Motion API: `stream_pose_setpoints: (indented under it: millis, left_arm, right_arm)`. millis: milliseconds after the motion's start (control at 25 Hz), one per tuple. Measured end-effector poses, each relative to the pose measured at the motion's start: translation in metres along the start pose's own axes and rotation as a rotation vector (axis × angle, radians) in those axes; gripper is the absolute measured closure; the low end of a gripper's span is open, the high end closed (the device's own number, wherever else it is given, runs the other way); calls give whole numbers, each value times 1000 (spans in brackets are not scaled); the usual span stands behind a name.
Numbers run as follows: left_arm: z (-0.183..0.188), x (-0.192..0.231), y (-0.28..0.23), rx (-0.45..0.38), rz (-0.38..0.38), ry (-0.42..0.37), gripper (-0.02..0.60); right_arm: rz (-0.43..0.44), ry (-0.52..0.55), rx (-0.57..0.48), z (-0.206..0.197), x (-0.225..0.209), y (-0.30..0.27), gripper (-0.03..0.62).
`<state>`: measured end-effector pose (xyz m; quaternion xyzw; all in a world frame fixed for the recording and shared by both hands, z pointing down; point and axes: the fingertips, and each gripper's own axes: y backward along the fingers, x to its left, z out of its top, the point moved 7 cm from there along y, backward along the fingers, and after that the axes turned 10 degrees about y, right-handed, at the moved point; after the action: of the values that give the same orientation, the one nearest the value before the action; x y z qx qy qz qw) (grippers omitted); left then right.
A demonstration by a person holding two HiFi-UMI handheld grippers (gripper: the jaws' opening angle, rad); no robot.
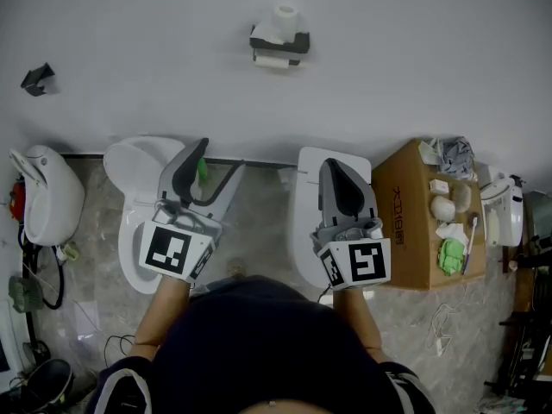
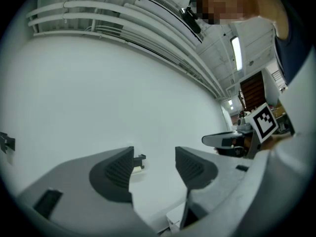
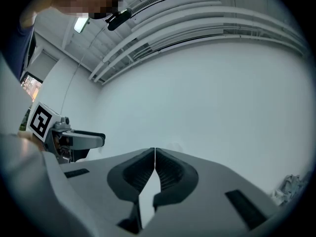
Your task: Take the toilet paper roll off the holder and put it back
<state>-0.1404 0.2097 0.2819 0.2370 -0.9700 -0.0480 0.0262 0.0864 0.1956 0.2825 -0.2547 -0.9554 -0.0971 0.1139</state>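
Observation:
The black toilet paper holder (image 1: 278,46) is fixed high on the white wall, with a white roll (image 1: 272,60) hanging in it and a second roll (image 1: 285,14) standing on top. Both grippers are held low and well short of it. My left gripper (image 1: 217,160) is open with nothing between its jaws. In the left gripper view the holder (image 2: 139,160) shows small and far off between the left gripper's (image 2: 154,158) jaws. My right gripper (image 1: 331,166) is shut and empty; the right gripper view shows the right gripper's (image 3: 155,153) pads touching, facing bare wall.
A white toilet (image 1: 136,172) stands below the left gripper, another white fixture (image 1: 304,198) below the right. A cardboard box (image 1: 405,231) with cloths and small items sits at the right. At the left are a white unit (image 1: 47,198), cables and a black wall hook (image 1: 36,78).

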Motion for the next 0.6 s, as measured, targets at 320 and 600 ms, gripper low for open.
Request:
stream_pose_setpoints:
  millis: [320, 600]
  left_arm:
    - [-6, 40, -14, -3, -91, 9, 337]
    - [-12, 63, -16, -11, -127, 35, 337]
  right_arm:
    - [-101, 5, 35, -6, 17, -22, 577]
    - [-131, 37, 75, -5, 35, -31, 579]
